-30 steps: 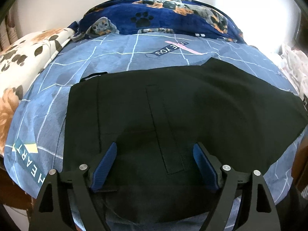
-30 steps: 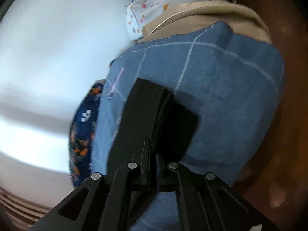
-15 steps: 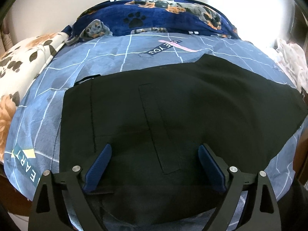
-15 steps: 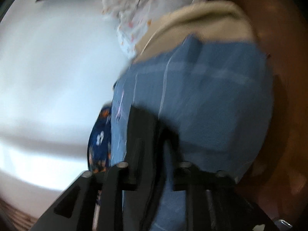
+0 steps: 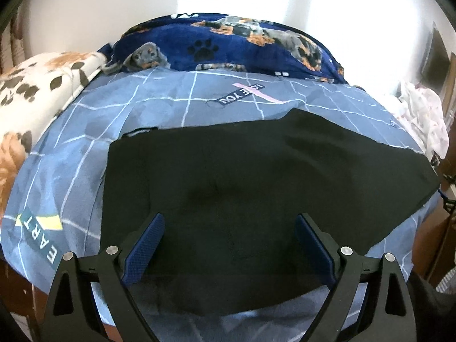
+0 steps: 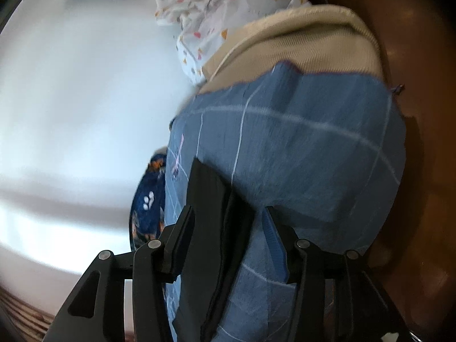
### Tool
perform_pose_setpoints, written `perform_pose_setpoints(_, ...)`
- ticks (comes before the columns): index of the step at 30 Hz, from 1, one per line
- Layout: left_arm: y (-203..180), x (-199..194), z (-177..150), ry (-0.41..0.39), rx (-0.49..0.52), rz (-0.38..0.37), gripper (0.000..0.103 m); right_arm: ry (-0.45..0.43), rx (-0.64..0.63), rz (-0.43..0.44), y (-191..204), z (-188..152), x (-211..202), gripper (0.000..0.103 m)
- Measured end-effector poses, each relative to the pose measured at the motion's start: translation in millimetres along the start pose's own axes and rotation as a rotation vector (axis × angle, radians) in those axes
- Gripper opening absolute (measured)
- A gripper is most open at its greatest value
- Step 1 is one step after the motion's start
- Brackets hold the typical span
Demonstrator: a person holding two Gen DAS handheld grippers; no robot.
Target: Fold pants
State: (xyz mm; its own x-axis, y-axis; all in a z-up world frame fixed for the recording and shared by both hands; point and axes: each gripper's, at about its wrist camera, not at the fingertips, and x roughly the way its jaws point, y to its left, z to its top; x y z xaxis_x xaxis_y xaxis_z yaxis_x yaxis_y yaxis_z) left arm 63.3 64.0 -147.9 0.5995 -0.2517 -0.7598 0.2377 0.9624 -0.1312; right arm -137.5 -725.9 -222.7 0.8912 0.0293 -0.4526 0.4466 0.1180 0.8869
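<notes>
Across the blue grid-patterned bedsheet (image 5: 159, 119) the black pants (image 5: 256, 176) lie spread flat. Left gripper (image 5: 229, 245) hovers wide open, empty. Right gripper (image 6: 228, 236), at the pants' three-o'clock edge, is opening, cloth between unpressed pads.

The pants (image 5: 256, 188) are matt black cloth, smooth and lint-free, with hardly any sheen. Under them the bed sheet (image 5: 159, 105) is thin blue woven cotton with printed white grid lines, soft and faintly creased. The dog-print blanket (image 5: 228, 48) looks like plush navy fleece, fuzzy on the surface. The floral cover (image 5: 34, 85) beside it is cream printed cloth. In the right wrist view the mattress edge (image 6: 299, 45) is beige twill with a ribbed weave, and the speckled fabric (image 6: 216, 5) above it is light, thin and crumpled. The left claw (image 5: 229, 245) has matt black plastic arms, bright metal rivets and finely textured blue rubbery pads (image 5: 145, 248). The floor (image 6: 421, 171) is glossy brown wood.
</notes>
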Motion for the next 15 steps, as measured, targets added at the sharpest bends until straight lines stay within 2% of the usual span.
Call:
perform_pose_setpoints(4,7,-2,-6,0.012,-0.045,-0.01,0.092,-0.001,-0.013,0.033,3,-4,3,0.048)
perform_pose_setpoints(8,8,0,-9,0.03,-0.056,-0.012,0.093,-0.049,0.119,0.19,-22,-3,-11,0.048)
perform_pose_setpoints(9,8,0,-8,0.031,-0.059,-0.014,0.093,-0.074,0.142,0.196,-29,-2,-18,0.048)
perform_pose_setpoints(11,7,0,-8,0.034,-0.058,-0.022,0.093,-0.072,0.12,0.152,-33,0,-22,0.044)
perform_pose_setpoints(12,6,1,-8,0.039,-0.054,-0.021,0.093,-0.061,0.098,0.13,-33,0,-22,0.034)
perform_pose_setpoints(15,4,4,-8,0.051,-0.048,-0.015,0.093,-0.049,-0.03,0.008,-17,-1,-21,0.025)
